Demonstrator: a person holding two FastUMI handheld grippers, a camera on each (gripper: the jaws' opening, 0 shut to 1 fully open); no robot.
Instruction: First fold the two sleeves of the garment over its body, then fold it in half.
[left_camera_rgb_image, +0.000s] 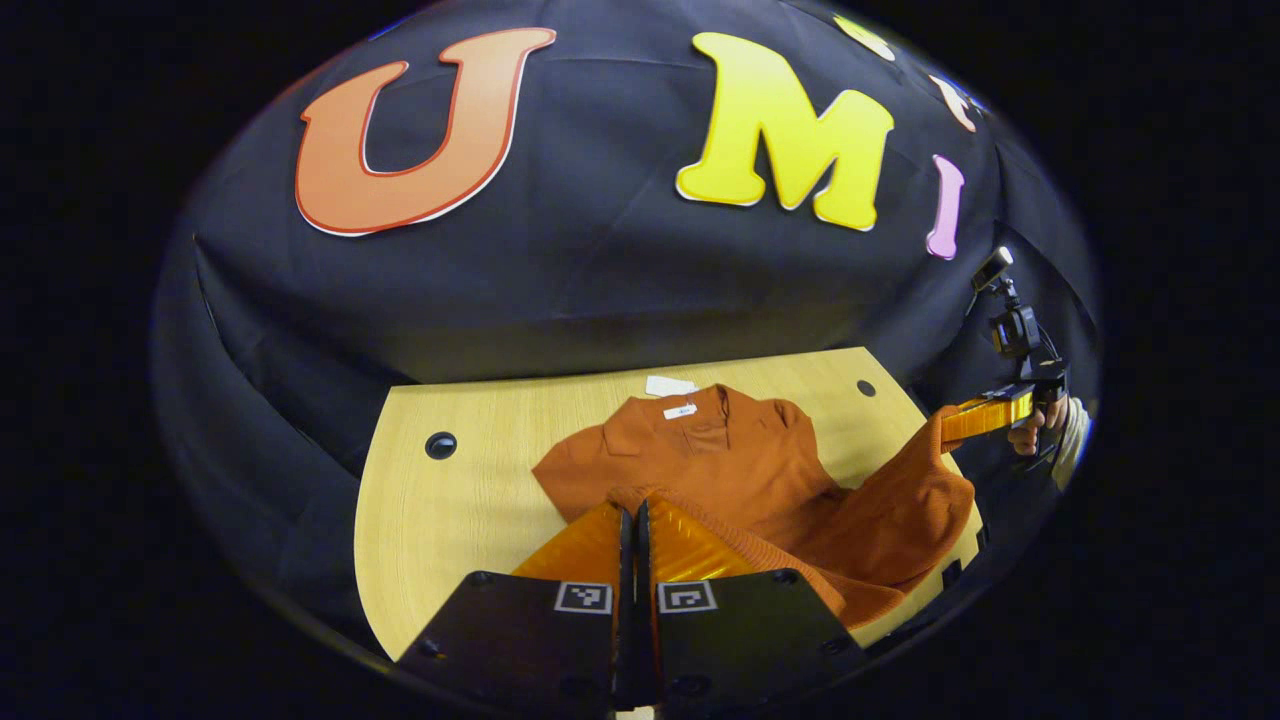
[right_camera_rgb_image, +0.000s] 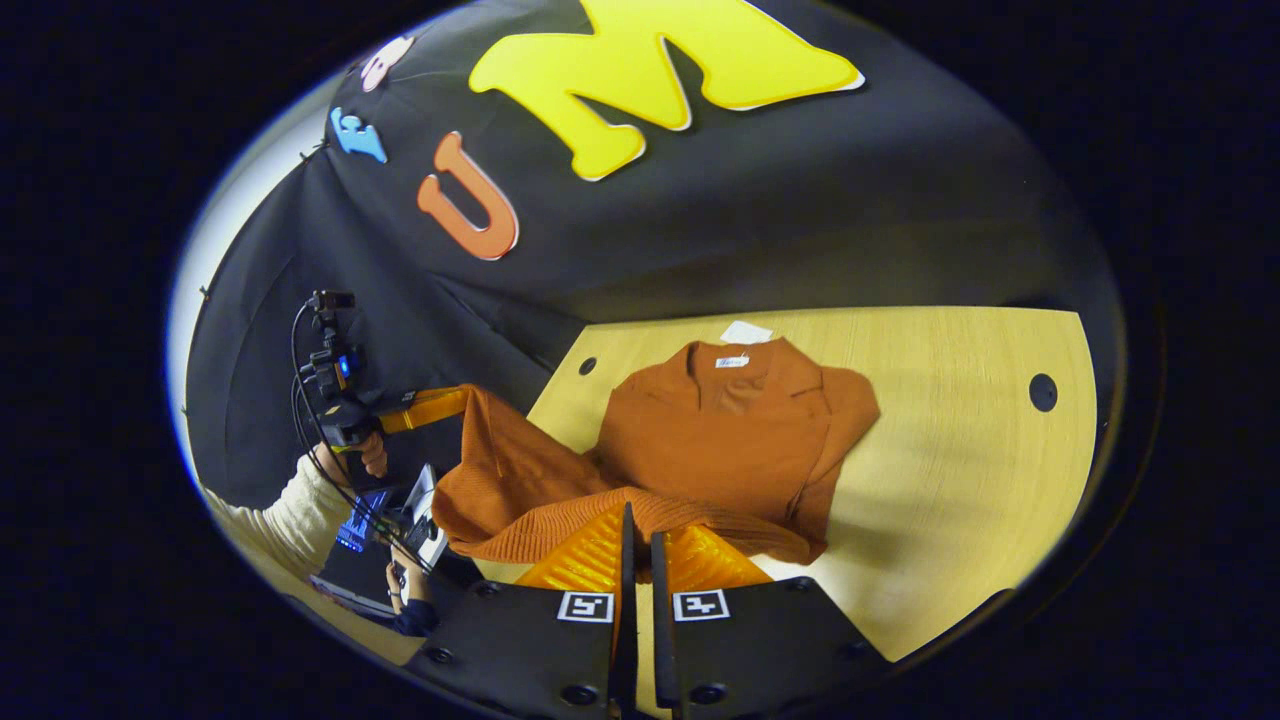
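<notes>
A rust-orange knitted garment (left_camera_rgb_image: 720, 460) lies on the light wooden table (left_camera_rgb_image: 450, 520) with its collar and white label at the far side. Its sleeves look folded in over the body. In the left gripper view, my left gripper (left_camera_rgb_image: 632, 512) is shut on the near hem, and the right gripper (left_camera_rgb_image: 950, 425) holds the hem's other corner raised at the right. In the right gripper view, my right gripper (right_camera_rgb_image: 638, 512) is shut on the garment's (right_camera_rgb_image: 720, 430) hem. The left gripper (right_camera_rgb_image: 462, 399) pinches the lifted corner at the left. The hem hangs between them above the table.
A white paper tag (left_camera_rgb_image: 668, 385) lies beyond the collar. The table (right_camera_rgb_image: 950, 480) has round black holes (right_camera_rgb_image: 1043, 392) near its corners. A hand (right_camera_rgb_image: 350, 455) in a cream sleeve holds the left gripper. A device with a lit screen (right_camera_rgb_image: 365, 530) sits low at the left.
</notes>
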